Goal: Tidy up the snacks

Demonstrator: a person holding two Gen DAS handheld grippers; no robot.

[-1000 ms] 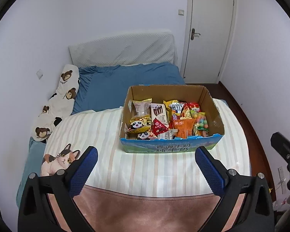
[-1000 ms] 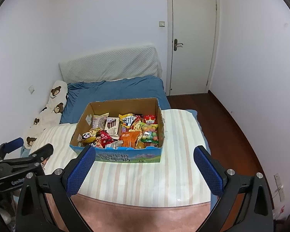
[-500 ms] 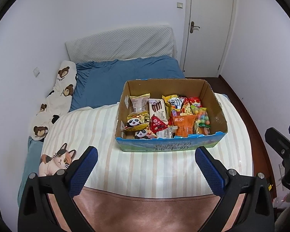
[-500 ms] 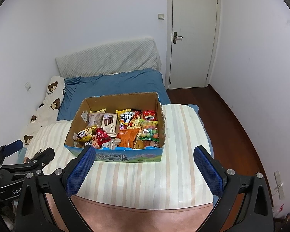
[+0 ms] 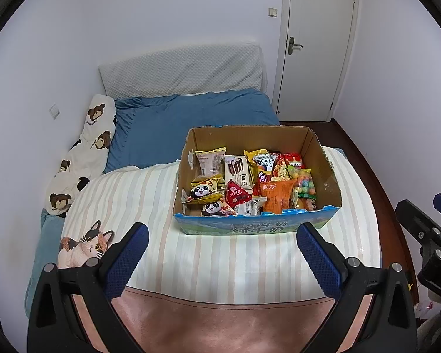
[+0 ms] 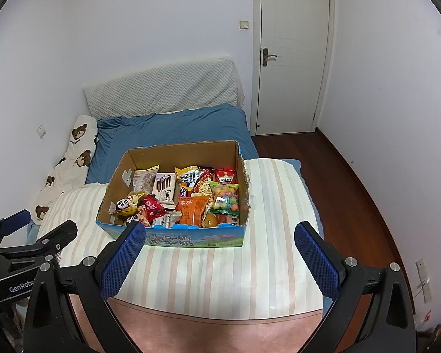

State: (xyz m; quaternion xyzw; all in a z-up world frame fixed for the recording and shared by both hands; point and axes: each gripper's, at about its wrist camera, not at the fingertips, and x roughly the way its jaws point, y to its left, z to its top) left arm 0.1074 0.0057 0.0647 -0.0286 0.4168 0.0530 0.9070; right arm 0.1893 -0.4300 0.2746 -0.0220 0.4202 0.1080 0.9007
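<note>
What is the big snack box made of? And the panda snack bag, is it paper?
The snack box looks like cardboard: matte brown inner walls, rough torn top edges, and a printed blue front. The panda snack bag seems to be thin plastic or foil film rather than paper: it is glossy, crinkled, with a crimped seam. I cannot tell film from foil for sure.

Left gripper (image 5: 222, 244), right gripper (image 6: 219, 242): black frames, blue textured pads, silver screws.
</note>
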